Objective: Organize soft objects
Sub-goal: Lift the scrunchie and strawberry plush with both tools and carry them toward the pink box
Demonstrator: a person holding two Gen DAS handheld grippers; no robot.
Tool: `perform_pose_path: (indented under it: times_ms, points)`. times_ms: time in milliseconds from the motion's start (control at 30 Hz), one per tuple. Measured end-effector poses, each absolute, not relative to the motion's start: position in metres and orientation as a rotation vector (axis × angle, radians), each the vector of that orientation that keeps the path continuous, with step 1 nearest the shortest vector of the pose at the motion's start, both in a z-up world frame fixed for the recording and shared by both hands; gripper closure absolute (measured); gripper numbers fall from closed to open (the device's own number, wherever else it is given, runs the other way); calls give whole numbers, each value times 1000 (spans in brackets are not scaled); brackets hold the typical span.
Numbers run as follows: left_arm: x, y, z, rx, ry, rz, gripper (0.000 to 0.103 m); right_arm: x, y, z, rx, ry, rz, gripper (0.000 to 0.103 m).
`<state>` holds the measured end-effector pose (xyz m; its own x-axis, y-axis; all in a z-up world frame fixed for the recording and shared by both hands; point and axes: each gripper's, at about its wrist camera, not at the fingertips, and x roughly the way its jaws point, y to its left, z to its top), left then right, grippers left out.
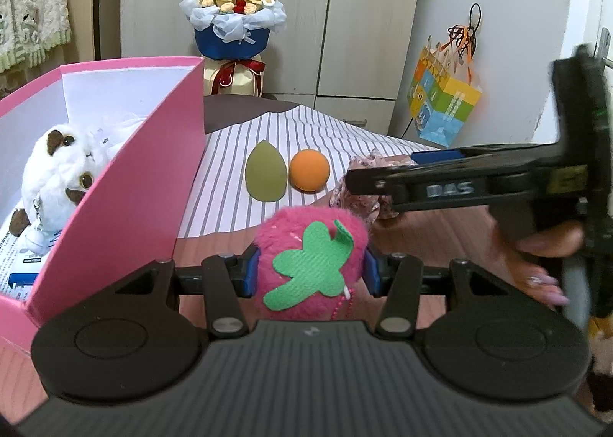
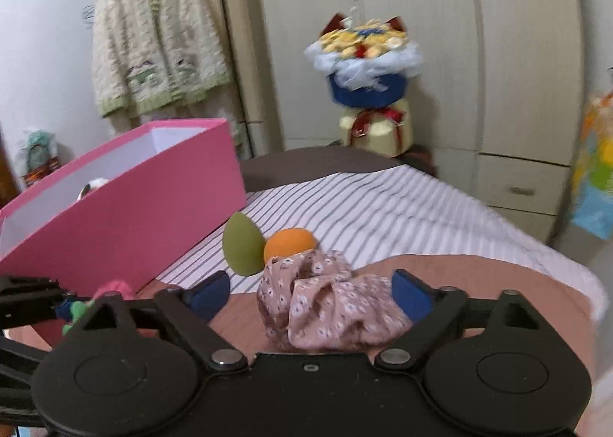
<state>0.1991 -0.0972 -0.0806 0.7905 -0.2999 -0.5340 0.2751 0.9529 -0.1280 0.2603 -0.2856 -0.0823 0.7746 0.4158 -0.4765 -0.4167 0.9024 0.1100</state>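
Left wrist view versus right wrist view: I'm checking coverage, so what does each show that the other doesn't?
Only the left wrist view shows the white plush cat inside the pink box clearly, and the left gripper shut on the pink plush strawberry. Only the right shows the hanging cardigan and the open right gripper around the floral scrunchie. Both show the green sponge, orange ball and bouquet.
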Motion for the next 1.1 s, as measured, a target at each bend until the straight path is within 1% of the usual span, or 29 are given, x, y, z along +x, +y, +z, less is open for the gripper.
perform_pose_path:
  times_ms: [100, 167, 200, 233, 267, 300, 333, 400, 467, 700, 1100]
  points:
    - [203, -97, -82, -37, 588, -315, 54, 276, -282, -98, -29, 547, 429, 9]
    - [205, -97, -83, -40, 594, -318, 54, 280, -282, -104, -27, 577, 444, 15]
    - [206, -97, -84, -42, 597, -320, 54, 281, -282, -107, -23, 584, 447, 26]
    - [206, -97, -84, -43, 600, -323, 54, 281, -282, -108, -25, 589, 443, 41]
    - [206, -97, -85, -45, 603, -325, 54, 280, -282, -109, -32, 589, 434, 50]
    - [206, -97, -84, -45, 604, -327, 54, 278, -282, -110, -39, 583, 424, 66]
    - [204, -98, -84, -44, 603, -328, 54, 276, -283, -109, -41, 576, 417, 73]
    - [201, -98, -83, -38, 599, -328, 54, 268, -285, -107, -38, 558, 403, 78]
    - [198, -97, -81, -32, 595, -327, 54, 258, -285, -105, -38, 545, 384, 79]
    - [176, -93, -75, 12, 591, -279, 54, 207, -276, -99, -59, 528, 365, 80]
    - [134, -74, -70, 16, 613, -313, 54, 138, -258, -99, -45, 575, 369, 77]
